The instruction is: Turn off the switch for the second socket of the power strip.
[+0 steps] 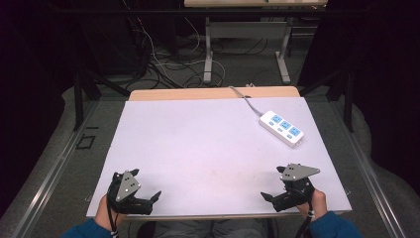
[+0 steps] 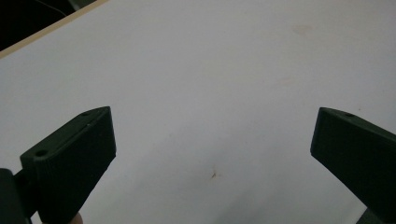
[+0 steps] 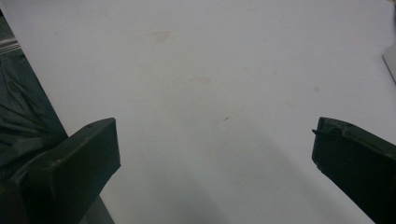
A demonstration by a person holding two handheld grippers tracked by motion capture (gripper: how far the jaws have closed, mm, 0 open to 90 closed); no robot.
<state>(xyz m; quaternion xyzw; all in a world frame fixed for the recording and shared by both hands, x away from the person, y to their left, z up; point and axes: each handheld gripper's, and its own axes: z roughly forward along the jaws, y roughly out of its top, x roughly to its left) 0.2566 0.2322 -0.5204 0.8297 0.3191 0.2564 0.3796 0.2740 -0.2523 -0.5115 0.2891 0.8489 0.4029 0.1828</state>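
You are holding the left tongs [image 1: 147,184] and right tongs [image 1: 274,182] agape over the white worktop [image 1: 208,148]; a white-and-blue plastic power strip [image 1: 281,128] is lying beyond the right tongs.

I count one table [image 1: 198,144] before me, and on it one power strip [image 1: 281,128] at its far right, with three blue sockets on top and one cord running to the table's far edge. My two grippers, left [image 1: 146,186] and right [image 1: 271,183], sit at the table's near edge.
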